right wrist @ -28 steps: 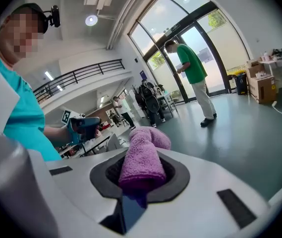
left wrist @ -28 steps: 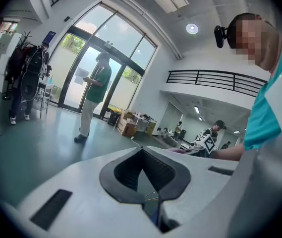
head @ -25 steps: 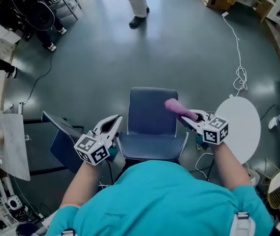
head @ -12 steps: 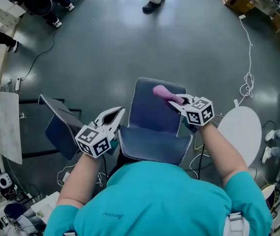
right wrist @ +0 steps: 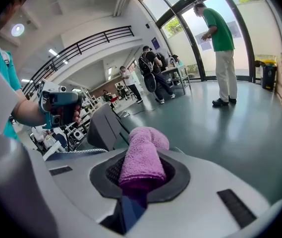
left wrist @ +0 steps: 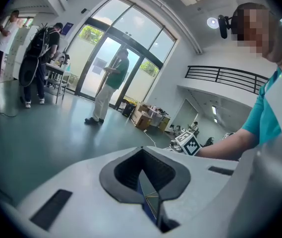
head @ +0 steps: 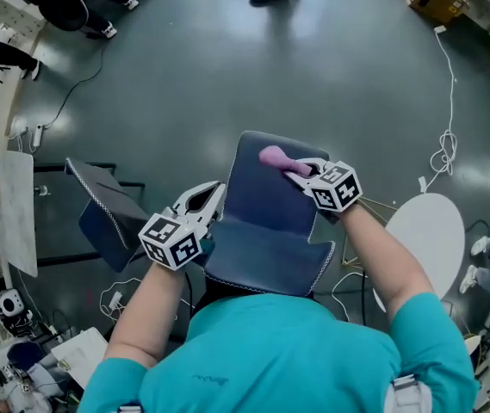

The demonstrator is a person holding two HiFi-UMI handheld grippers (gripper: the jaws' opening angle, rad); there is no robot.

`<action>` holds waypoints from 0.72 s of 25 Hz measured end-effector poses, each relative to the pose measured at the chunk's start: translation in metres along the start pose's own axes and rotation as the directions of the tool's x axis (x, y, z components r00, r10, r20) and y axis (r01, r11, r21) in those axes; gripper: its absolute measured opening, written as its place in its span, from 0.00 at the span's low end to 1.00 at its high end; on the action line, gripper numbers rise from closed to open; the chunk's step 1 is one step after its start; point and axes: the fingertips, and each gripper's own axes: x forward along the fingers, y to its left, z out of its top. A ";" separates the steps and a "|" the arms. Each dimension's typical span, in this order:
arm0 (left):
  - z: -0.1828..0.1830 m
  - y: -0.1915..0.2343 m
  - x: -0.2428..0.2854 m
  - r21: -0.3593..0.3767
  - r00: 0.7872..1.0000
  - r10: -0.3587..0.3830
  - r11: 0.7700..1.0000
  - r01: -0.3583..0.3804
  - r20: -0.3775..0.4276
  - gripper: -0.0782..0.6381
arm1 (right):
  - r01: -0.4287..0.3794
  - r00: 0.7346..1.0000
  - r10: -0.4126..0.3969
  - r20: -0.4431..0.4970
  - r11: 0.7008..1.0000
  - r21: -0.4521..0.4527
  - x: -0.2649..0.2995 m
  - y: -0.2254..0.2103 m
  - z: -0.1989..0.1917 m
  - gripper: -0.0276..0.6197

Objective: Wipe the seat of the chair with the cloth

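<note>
one purple cloth (head: 275,157), rolled, its long axis running straight out ahead of the right gripper (head: 300,169), whose jaws clamp its near end. chair seat (head: 262,206) lies below, stretching back under that gripper. left gripper (head: 212,198): jaws together, empty, beside the seat's left edge.

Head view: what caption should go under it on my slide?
From above: right claw holds a purple cloth over the blue chair seat; left claw beside it.

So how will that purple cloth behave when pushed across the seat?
Probably floppy: the purple cloth bulges as a soft roll from the right tool. Likely light, jutting out unsupported over the chair. Its looped pile should drag rather than slip.
</note>
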 end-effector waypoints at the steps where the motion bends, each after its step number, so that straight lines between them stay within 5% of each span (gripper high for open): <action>1: -0.005 0.006 0.002 -0.003 1.000 -0.018 1.000 0.018 -0.011 0.10 | 0.007 1.000 -0.007 -0.010 1.000 -0.003 0.008 -0.001 -0.003 0.14; 12: -0.035 0.071 0.048 0.026 0.993 -0.115 0.993 0.116 -0.030 0.10 | 0.096 0.993 -0.100 -0.060 0.993 -0.071 0.133 -0.063 -0.035 0.14; 18: -0.066 0.115 0.030 0.002 0.992 -0.124 0.992 0.124 -0.032 0.10 | 0.169 0.964 -0.225 -0.138 0.928 -0.333 0.221 -0.089 -0.045 0.14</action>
